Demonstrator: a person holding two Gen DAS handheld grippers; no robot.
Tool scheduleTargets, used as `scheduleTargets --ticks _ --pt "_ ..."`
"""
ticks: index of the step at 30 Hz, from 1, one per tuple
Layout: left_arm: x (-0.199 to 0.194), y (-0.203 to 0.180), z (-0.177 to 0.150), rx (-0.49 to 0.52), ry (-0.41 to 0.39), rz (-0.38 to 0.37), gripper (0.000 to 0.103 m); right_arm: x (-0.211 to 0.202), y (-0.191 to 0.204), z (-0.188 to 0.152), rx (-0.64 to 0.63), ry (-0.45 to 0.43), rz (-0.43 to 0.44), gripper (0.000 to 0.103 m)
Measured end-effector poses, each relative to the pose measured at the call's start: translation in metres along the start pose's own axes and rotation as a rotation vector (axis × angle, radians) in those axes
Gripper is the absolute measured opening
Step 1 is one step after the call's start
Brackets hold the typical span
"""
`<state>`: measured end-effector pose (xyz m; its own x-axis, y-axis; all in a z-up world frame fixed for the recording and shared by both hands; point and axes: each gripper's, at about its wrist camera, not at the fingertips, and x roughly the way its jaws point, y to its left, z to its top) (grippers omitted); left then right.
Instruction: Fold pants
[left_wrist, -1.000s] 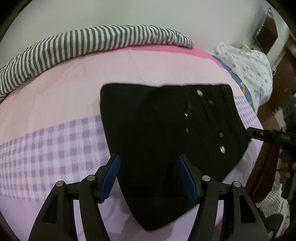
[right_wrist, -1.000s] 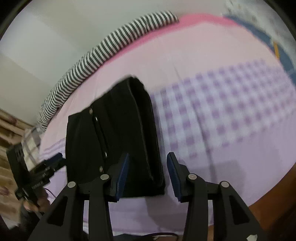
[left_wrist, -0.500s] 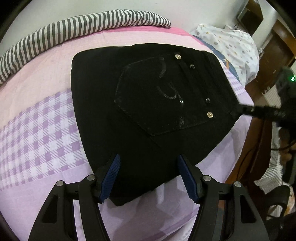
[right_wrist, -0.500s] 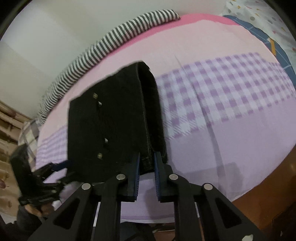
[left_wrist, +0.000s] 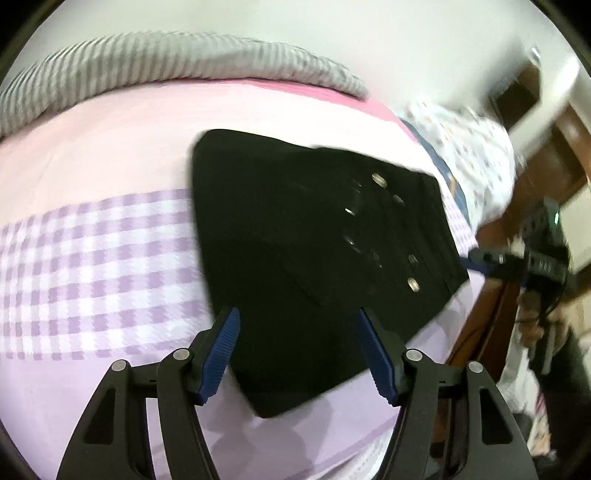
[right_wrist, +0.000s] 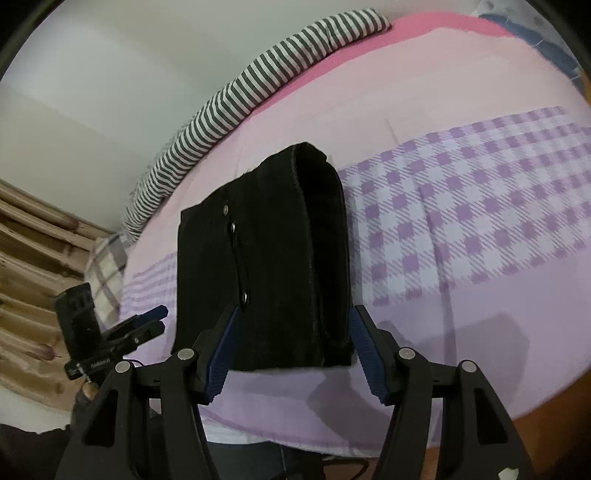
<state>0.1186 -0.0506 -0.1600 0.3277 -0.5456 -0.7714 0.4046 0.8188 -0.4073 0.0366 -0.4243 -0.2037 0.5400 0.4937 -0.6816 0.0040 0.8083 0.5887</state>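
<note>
The pants (right_wrist: 266, 266), thick and limp, probably denim, lie folded near the bed (right_wrist: 480, 332) edge; grip folded edges; left gripper (left_wrist: 299, 354) released; right gripper (right_wrist: 291, 347) just released.

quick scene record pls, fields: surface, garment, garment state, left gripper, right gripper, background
surface: bed sheet, pink with a purple check band
garment: black pants
garment state: folded into a thick stack, lying flat near the bed's front edge
left gripper: open, above the pants, not gripping
right gripper: open, jaws have just been opening, the pants' near edge between them but not pinched
background: striped blanket along the wall
</note>
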Motion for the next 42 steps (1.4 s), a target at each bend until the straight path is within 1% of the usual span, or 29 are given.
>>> scheduleTargets --ticks 3,5,6,10,15,21,22,25,27,29,30,31,32,34,35,37,42 --pt "0.006 0.028 0.004 -0.130 0.011 -0.032 0.066 0.012 -0.014 0.013 0.040 0.032 0.031 0.058" --pt "0.012 0.041 0.002 -0.182 0.023 -0.035 0.066 0.022 -0.022 0.020 0.060 0.056 0.069 0.058" --pt "0.016 0.048 0.003 -0.211 0.031 -0.041 0.066 0.025 -0.025 0.022 0.066 0.063 0.069 0.058" --pt "0.026 0.059 0.004 -0.256 0.052 -0.054 0.066 0.037 -0.032 0.031 0.057 0.098 0.055 0.058" --pt "0.031 0.055 0.009 -0.243 0.050 -0.060 0.066 0.049 -0.028 0.038 0.025 0.119 0.086 0.058" --pt "0.038 0.052 0.017 -0.237 0.031 -0.099 0.067 0.061 -0.023 0.048 -0.004 0.145 0.144 0.059" --pt "0.040 0.050 0.020 -0.230 0.033 -0.110 0.068 0.065 -0.019 0.050 -0.020 0.156 0.149 0.062" --pt "0.045 0.051 0.025 -0.230 0.029 -0.150 0.073 0.072 -0.015 0.053 -0.030 0.181 0.188 0.062" --pt "0.047 0.049 0.027 -0.226 0.027 -0.169 0.075 0.076 -0.016 0.053 -0.022 0.192 0.218 0.062" --pt "0.047 0.049 0.028 -0.214 0.022 -0.183 0.075 0.079 -0.015 0.053 -0.023 0.199 0.239 0.062" --pt "0.047 0.048 0.028 -0.208 0.014 -0.189 0.077 0.081 -0.013 0.053 -0.024 0.199 0.247 0.062" --pt "0.047 0.048 0.027 -0.200 0.008 -0.191 0.078 0.083 -0.012 0.052 -0.020 0.198 0.255 0.059" --pt "0.046 0.047 0.025 -0.191 0.001 -0.189 0.079 0.084 -0.012 0.052 -0.010 0.192 0.258 0.057" --pt "0.045 0.043 0.024 -0.170 -0.010 -0.176 0.081 0.087 -0.012 0.051 0.008 0.180 0.266 0.049" --pt "0.047 0.039 0.024 -0.158 -0.013 -0.167 0.081 0.089 -0.013 0.050 0.029 0.170 0.272 0.047" --pt "0.045 0.036 0.021 -0.146 -0.019 -0.146 0.081 0.091 -0.017 0.051 0.055 0.160 0.281 0.045" --pt "0.045 0.029 0.020 -0.143 -0.026 -0.102 0.080 0.089 -0.016 0.049 0.068 0.140 0.268 0.045"
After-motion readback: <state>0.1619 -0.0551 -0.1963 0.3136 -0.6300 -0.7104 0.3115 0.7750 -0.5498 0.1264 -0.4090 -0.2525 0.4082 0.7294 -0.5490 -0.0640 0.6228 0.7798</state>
